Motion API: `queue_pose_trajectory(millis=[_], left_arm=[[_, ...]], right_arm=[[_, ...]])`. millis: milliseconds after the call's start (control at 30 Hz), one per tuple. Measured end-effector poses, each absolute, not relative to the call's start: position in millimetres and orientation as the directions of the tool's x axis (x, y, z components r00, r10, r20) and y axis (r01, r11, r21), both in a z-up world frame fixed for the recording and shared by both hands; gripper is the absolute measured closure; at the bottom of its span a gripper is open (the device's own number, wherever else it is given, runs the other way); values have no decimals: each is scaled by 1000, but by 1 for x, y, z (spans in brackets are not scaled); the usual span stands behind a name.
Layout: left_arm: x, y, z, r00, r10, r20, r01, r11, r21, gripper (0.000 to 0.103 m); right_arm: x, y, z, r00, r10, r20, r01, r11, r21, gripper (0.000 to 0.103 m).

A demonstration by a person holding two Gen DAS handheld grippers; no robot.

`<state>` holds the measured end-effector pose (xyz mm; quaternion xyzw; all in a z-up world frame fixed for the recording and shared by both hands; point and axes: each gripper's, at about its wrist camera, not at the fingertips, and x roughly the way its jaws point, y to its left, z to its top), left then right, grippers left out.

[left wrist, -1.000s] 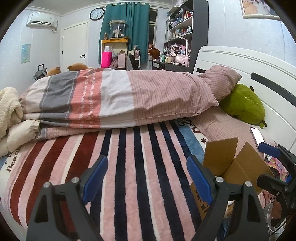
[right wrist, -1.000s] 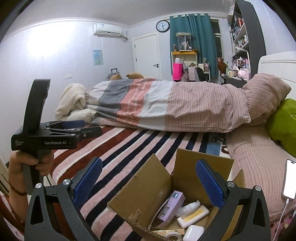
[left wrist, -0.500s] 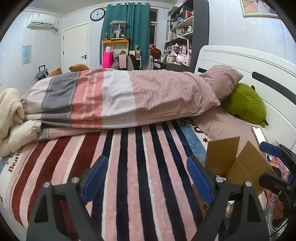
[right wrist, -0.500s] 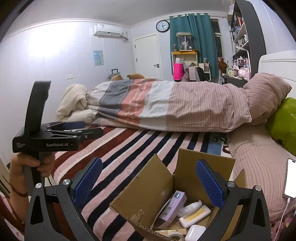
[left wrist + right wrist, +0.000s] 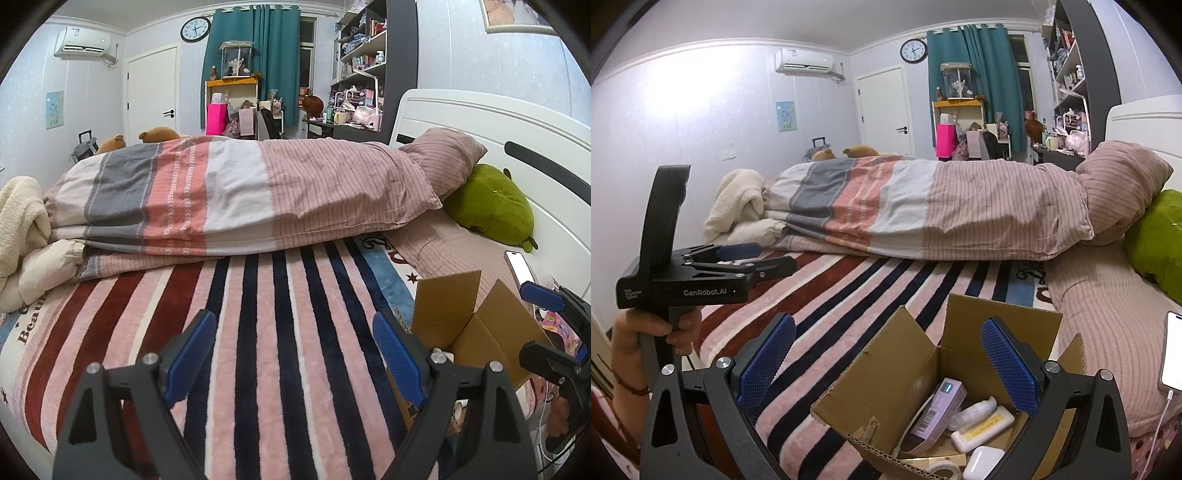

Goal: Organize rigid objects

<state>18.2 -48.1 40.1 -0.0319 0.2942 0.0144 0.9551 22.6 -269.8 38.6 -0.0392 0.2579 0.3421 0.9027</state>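
Little has shifted vs 1 s ago: both views sit a touch higher over the bed, w/ the cardboard box (image 5: 934, 373) slightly lower in the right wrist view and the left tongs (image 5: 293, 354) hovering over the same striped blanket (image 5: 266, 332). Left tongs are spread wide, blue pads apart, nothing between them. Right tongs (image 5: 886, 365) are also wide apart and hold nothing; they hang just above the open box. Box sits on the bed near the headboard end, flaps up, beside a pink striped pillow (image 5: 1108, 332). Inside: a purple carton (image 5: 938, 410) leaning on the left wall, a small white pump bottle (image 5: 975, 410), a white tube w/ yellow label (image 5: 982, 428), a white earbud case (image 5: 982, 461) and a tape roll (image 5: 942, 470) at the bottom edge. Phone (image 5: 1172, 350) lies on the pillow right of the box, cable plugged in. Rolled duvet (image 5: 240, 199) lies across the bed behind; green plush (image 5: 491, 206) by the headboard.
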Motion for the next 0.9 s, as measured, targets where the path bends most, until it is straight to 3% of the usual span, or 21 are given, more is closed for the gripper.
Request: queue_pose_trajectory(millis=[900], left_arm=[[19,-48,41,826,7,-564,-43,998,-50,18]], right_arm=[[24,-272,39,631,600,-492,-639,761,109,2]])
